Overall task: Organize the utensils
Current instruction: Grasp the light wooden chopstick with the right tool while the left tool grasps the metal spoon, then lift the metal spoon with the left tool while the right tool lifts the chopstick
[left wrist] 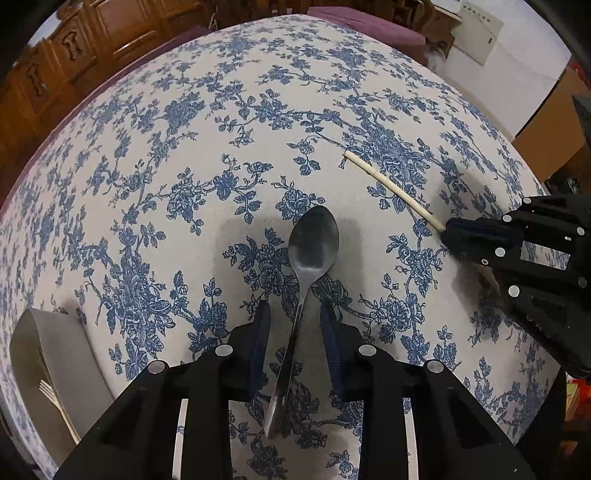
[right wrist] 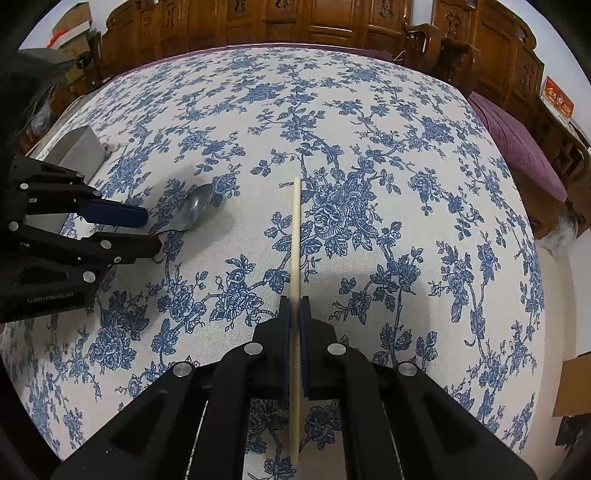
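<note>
A metal spoon (left wrist: 314, 240) lies on the flowered tablecloth, bowl up and pointing away from me. Its handle runs between the fingers of my left gripper (left wrist: 295, 317), with a gap on each side, so the blue pads do not touch it. In the right wrist view the spoon (right wrist: 199, 206) and the left gripper (right wrist: 153, 232) appear at the left. My right gripper (right wrist: 294, 301) is shut on a pale chopstick (right wrist: 295, 229), which sticks out ahead and behind the jaws. The left wrist view shows that chopstick (left wrist: 391, 188) and the right gripper (left wrist: 448, 230) at the right.
A grey open box (left wrist: 37, 354) stands at the table's left edge with a fork (left wrist: 55, 402) inside; in the right wrist view the box (right wrist: 79, 147) is behind the left gripper. Carved wooden cabinets (right wrist: 332, 22) and a purple cushion (right wrist: 517, 147) border the table.
</note>
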Available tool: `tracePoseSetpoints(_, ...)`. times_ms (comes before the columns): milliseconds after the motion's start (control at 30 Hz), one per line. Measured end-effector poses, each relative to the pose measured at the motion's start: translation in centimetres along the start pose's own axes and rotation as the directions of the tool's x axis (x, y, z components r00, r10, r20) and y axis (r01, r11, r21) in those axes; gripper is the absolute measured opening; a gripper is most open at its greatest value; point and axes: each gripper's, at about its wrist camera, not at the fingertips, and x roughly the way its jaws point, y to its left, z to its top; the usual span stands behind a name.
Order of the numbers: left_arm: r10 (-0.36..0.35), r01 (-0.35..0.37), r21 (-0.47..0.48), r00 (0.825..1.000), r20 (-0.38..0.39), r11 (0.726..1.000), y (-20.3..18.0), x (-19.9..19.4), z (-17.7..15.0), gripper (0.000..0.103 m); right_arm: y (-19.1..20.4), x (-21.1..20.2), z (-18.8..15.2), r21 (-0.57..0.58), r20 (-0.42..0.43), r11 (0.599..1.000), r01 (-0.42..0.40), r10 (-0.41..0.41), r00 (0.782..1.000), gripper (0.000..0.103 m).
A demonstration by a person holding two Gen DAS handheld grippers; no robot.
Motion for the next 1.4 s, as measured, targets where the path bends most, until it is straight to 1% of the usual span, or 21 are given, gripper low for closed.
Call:
tracePoseSetpoints(67, 0.003, -0.003, -0.008, 1.000, -0.007, 1.000, 0.0, 0.0, 0.2, 0.023, 0.0, 0.0, 0.0, 0.002, 0.000, 1.000, 0.000, 0.000, 1.000, 0.006)
tracePoseSetpoints(100, 0.001, -0.001, -0.014, 1.000, -0.009, 1.000, 0.1, 0.0, 0.3, 0.018, 0.0, 0.0, 0.0, 0.002, 0.000, 1.000, 0.001, -0.001, 1.000, 0.006)
tracePoseSetpoints(133, -0.002, 0.002, -0.019, 1.000, -0.012, 1.000, 0.1, 0.0, 0.4, 0.010, 0.0, 0.0, 0.0, 0.002, -0.001, 1.000, 0.003, -0.003, 1.000, 0.006)
tracePoseSetpoints(200, -0.015, 0.015, -0.022, 1.000, -0.020, 1.000, 0.1, -0.1, 0.4, 0.003, 0.1, 0.0, 0.1, -0.002, -0.003, 1.000, 0.007, -0.007, 1.000, 0.006)
tracePoseSetpoints(333, -0.009, 0.009, -0.004, 1.000, -0.008, 1.000, -0.3, -0.3, 0.0, 0.002, 0.3, -0.1, 0.0, -0.007, -0.009, 1.000, 0.015, -0.015, 1.000, 0.006)
tracePoseSetpoints(467, -0.028, 0.028, -0.031, 1.000, 0.013, 0.999, -0.2, -0.6, -0.7, 0.001, 0.6, -0.4, -0.5, 0.004, -0.014, 1.000, 0.009, -0.009, 1.000, 0.006)
tracePoseSetpoints(633, -0.025, 0.028, -0.045, 0.998, 0.059, 0.999, 0.1, -1.8, -1.5, 0.000, 1.5, -1.2, -1.1, 0.017, 0.003, 1.000, -0.008, 0.008, 1.000, 0.006)
tracePoseSetpoints(767, -0.030, 0.034, -0.046, 0.996, 0.085, 0.998, 0.3, -2.8, -1.7, 0.000, 2.2, -2.1, -1.2, 0.015, 0.020, 1.000, -0.015, 0.015, 1.000, 0.006)
tracePoseSetpoints(867, -0.016, 0.022, -0.055, 0.995, 0.098, 0.998, 0.6, -3.2, -1.8, 0.000, 2.4, -2.6, -1.2, 0.017, 0.027, 1.000, -0.014, 0.014, 1.000, 0.006)
tracePoseSetpoints(967, -0.031, 0.038, -0.083, 0.995, 0.090, 0.996, 1.1, -3.0, -1.6, 0.000, 2.2, -2.9, -1.3, 0.023, 0.033, 1.000, -0.012, 0.011, 0.999, 0.006)
tracePoseSetpoints(1033, -0.013, 0.020, -0.081, 0.996, 0.087, 0.996, 1.1, -2.8, -1.5, 0.001, 2.1, -3.0, -1.3, 0.025, 0.034, 1.000, -0.011, 0.010, 0.999, 0.006)
tracePoseSetpoints(1067, -0.017, 0.024, -0.079, 0.997, 0.080, 0.997, 1.1, -2.6, -1.4, 0.005, 2.1, -3.0, -1.3, 0.025, 0.034, 1.000, -0.011, 0.010, 0.999, 0.006)
tracePoseSetpoints(1133, -0.007, 0.013, -0.077, 0.997, 0.081, 0.997, 1.0, -2.3, -1.2, 0.030, 2.1, -2.9, -1.4, 0.023, 0.033, 1.000, -0.009, 0.008, 0.999, 0.006)
tracePoseSetpoints(1167, -0.006, 0.012, -0.077, 0.997, 0.083, 0.997, 0.9, -2.1, -1.1, 0.033, 2.1, -2.9, -1.4, 0.023, 0.033, 1.000, -0.009, 0.008, 0.999, 0.006)
tracePoseSetpoints(1267, -0.015, 0.020, -0.081, 0.998, 0.059, 0.997, 0.8, -1.1, -0.8, 0.033, 2.1, -2.8, -1.4, 0.025, 0.033, 1.000, -0.012, 0.011, 0.999, 0.006)
tracePoseSetpoints(1300, 0.003, 0.000, -0.079, 0.999, 0.040, 0.997, 0.8, -0.4, -0.7, 0.030, 2.1, -2.8, -1.4, 0.024, 0.032, 1.000, -0.014, 0.013, 0.999, 0.006)
tracePoseSetpoints(1333, 0.019, -0.015, -0.075, 0.999, 0.047, 0.997, 0.7, -0.3, -0.7, 0.026, 2.1, -2.8, -1.4, 0.023, 0.032, 1.000, -0.014, 0.014, 0.999, 0.006)
tracePoseSetpoints(1400, 0.032, -0.028, -0.064, 0.998, 0.057, 0.998, 0.6, -0.2, -0.7, 0.022, 2.2, -2.8, -1.5, 0.018, 0.034, 1.000, -0.016, 0.016, 0.999, 0.006)
